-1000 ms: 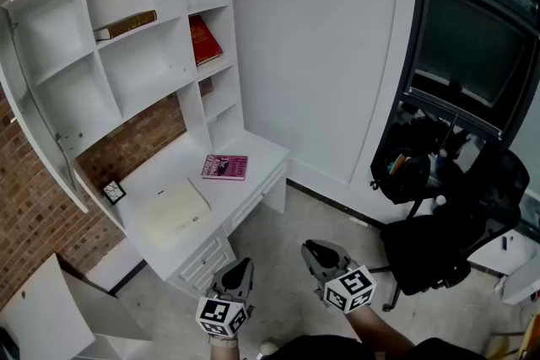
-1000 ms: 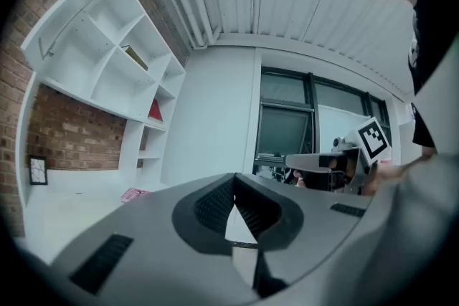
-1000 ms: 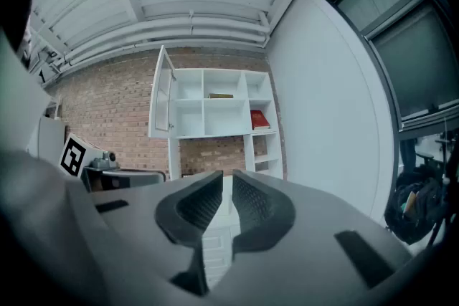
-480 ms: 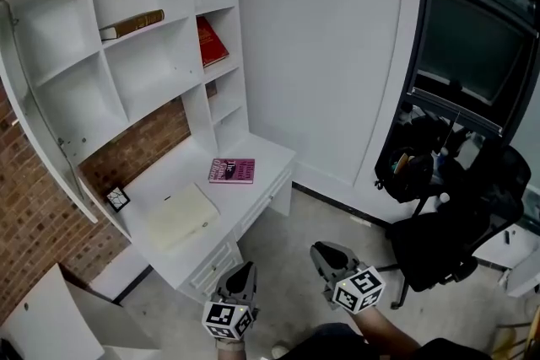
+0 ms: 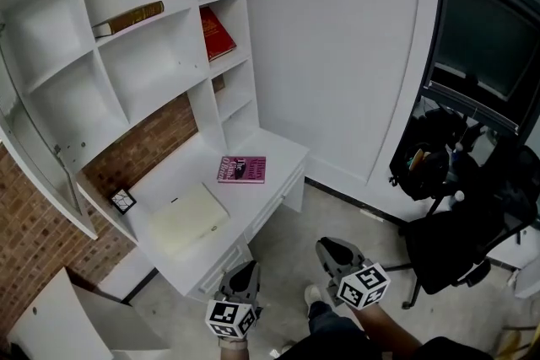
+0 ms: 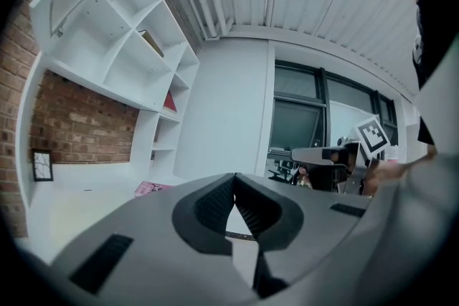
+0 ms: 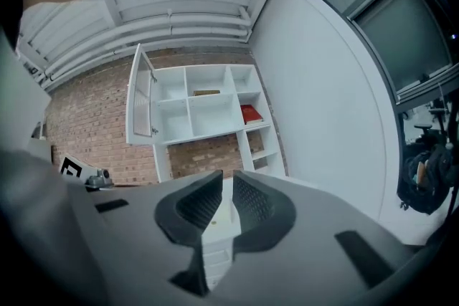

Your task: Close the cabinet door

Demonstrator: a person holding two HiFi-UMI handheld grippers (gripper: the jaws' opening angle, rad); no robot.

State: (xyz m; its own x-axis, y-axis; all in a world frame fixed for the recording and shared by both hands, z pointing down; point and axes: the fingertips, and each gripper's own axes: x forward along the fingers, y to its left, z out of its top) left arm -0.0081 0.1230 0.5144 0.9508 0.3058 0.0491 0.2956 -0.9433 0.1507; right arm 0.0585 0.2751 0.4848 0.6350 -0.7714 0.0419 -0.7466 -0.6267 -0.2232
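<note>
Above the white desk (image 5: 283, 149), a white shelf unit (image 5: 148, 67) stands against a brick wall (image 5: 139, 143), and the cabinet door (image 7: 141, 102) on the unit's far left side, over the desk's left end, hangs swung wide open with its inner face towards the open compartments. On the upper shelf above the desk a brown book (image 5: 128, 17) lies flat, and in the narrow column over the desk's right end a red book (image 5: 217, 31) leans on its shelf. On the desk top itself a pink book (image 5: 242, 169) lies towards the right end, a cream binder (image 5: 187, 218) lies closed near the middle, and a small framed picture (image 5: 122, 200) stands at the back left by the brick. Well off the desk's right end, past a plain white wall (image 5: 337, 55), a black office chair (image 5: 460, 244) sits on the floor with a dark bag (image 5: 422, 166) behind it. Both grippers hover over the floor in front of the desk, well apart from the door and touching nothing. The left gripper (image 5: 243, 272) is just off the desk's front edge, jaws pressed together at the tips with nothing between them. The right gripper (image 5: 329, 250) is farther from the desk, jaws drawn together to a bare slit, also holding nothing
</note>
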